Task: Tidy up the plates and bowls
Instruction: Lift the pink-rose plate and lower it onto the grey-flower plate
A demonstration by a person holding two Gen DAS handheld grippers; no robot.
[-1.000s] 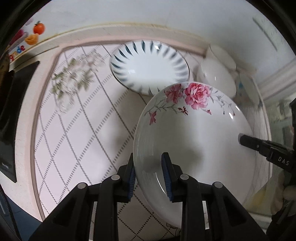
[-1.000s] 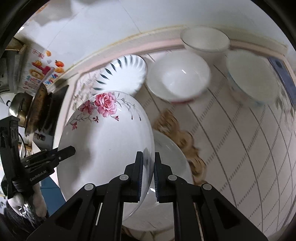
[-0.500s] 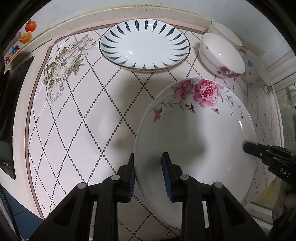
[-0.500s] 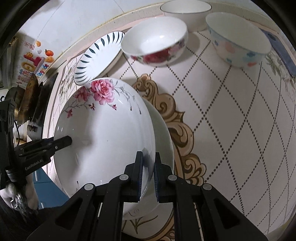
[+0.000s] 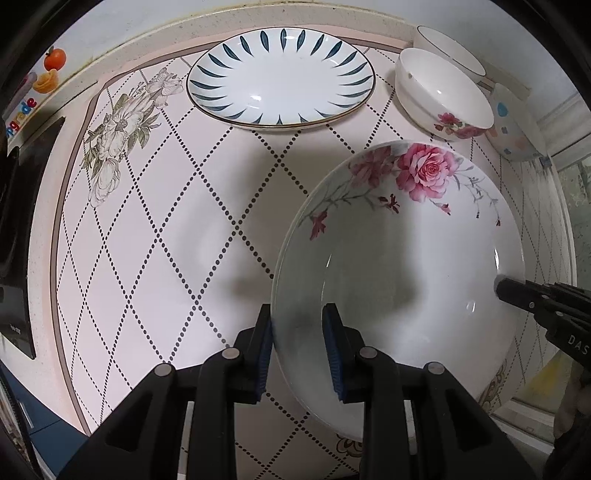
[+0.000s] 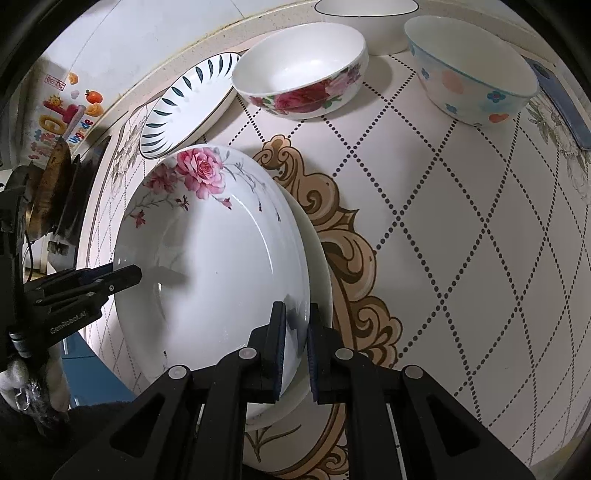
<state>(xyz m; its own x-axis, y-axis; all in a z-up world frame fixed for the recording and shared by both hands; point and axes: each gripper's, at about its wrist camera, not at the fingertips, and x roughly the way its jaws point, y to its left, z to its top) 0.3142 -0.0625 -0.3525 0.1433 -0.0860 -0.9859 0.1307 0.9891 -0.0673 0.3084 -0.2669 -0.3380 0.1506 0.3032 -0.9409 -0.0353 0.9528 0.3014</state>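
Note:
A large white plate with pink roses [image 5: 402,258] [image 6: 214,266] is held between both grippers. My left gripper [image 5: 297,332] is shut on its left rim. My right gripper [image 6: 295,328] is shut on its right rim. The plate sits just over a plain white plate [image 6: 317,258] lying on the counter. A plate with dark blue leaf marks [image 5: 280,79] [image 6: 184,107] lies at the back. A rose-patterned bowl [image 5: 443,99] [image 6: 299,70], a plain white bowl [image 5: 448,48] [image 6: 365,18] and a bowl with coloured spots [image 5: 511,125] [image 6: 469,70] stand at the back right.
The counter [image 5: 147,236] has a pink diamond-pattern cover with a gold scroll motif [image 6: 354,258]. A black stove top [image 5: 14,221] with a pan [image 6: 48,188] is at the left. A blue flat object [image 6: 561,99] lies at the far right. A wall runs behind the dishes.
Both grippers have carried the rose plate down and nearer the counter, over the plain white plate. The back dishes now sit higher and sharper in both views.

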